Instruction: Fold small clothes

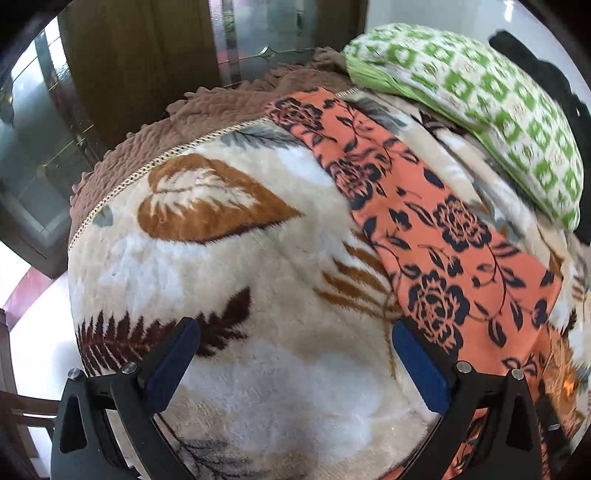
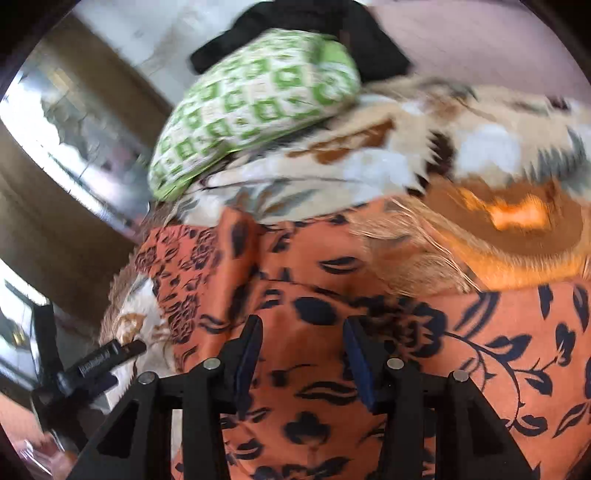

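An orange cloth with a dark floral print (image 1: 436, 236) lies as a long folded strip on a cream leaf-patterned blanket (image 1: 229, 280). My left gripper (image 1: 295, 332) is open and empty over the blanket, just left of the cloth's near end. In the right wrist view the same orange cloth (image 2: 314, 280) fills the lower frame. My right gripper (image 2: 303, 328) is partly open, low over the cloth, with cloth showing between its jaws. The view is blurred, so I cannot tell whether its pads touch the cloth.
A green-and-white checked bundle (image 1: 480, 92) lies at the blanket's far right edge, also in the right wrist view (image 2: 255, 103), with a black item (image 2: 306, 22) behind it. A brown textured cover (image 1: 207, 110) runs along the far edge. My left gripper shows in the right wrist view (image 2: 92, 365).
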